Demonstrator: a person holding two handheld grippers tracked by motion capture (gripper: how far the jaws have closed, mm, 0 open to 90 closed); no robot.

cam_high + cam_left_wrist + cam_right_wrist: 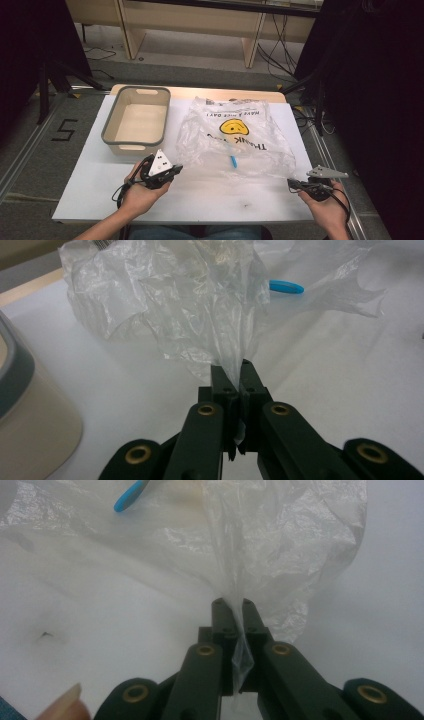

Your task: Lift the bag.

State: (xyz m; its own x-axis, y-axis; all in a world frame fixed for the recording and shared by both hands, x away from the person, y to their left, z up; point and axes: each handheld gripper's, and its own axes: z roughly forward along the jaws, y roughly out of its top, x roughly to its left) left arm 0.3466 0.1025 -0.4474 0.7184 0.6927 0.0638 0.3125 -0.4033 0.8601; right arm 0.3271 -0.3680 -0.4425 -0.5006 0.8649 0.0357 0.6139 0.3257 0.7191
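Grasping looks done: left gripper (pixel 235 371) and right gripper (pixel 233 605) each clamp a near edge of the plastic bag (pixel 235 135) lying on the desk (pixel 90 180), with lifting or opening it left.

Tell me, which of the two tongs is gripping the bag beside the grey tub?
The left tongs. They pinch the clear plastic bag at its corner nearest the grey tub; the right tongs pinch the far corner.
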